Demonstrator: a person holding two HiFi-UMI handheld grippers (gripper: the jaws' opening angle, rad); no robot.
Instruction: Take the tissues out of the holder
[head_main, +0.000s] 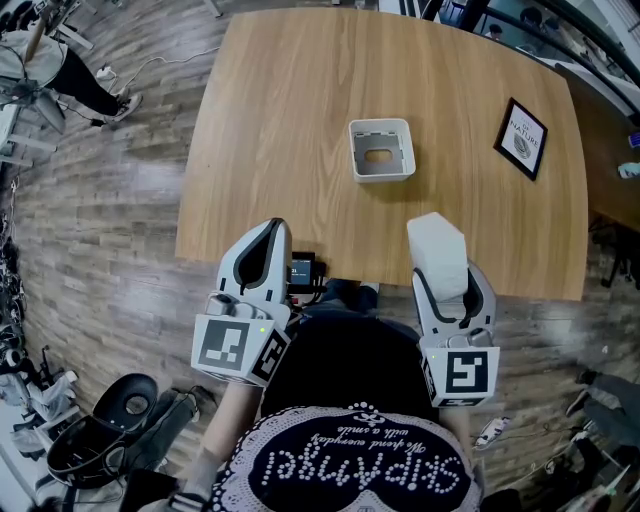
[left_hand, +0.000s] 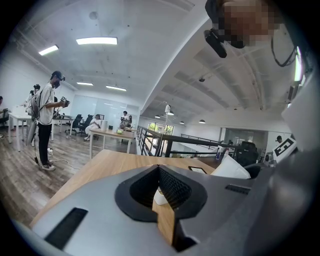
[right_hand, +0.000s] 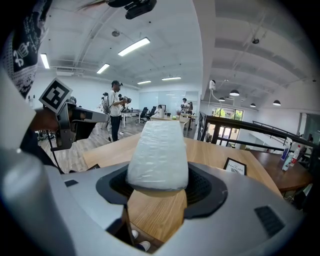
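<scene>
Head view: high, steeply down on table (head_main: 290, 130). Gripper views: low at its near edge, facing across.

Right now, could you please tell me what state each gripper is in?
Left gripper: closed, nothing between its jaws.
Right gripper: closed on the tissue pack.

Holder (head_main: 383, 173) on table (head_main: 280, 140); framed sign (head_main: 521, 138) right of it.
</scene>
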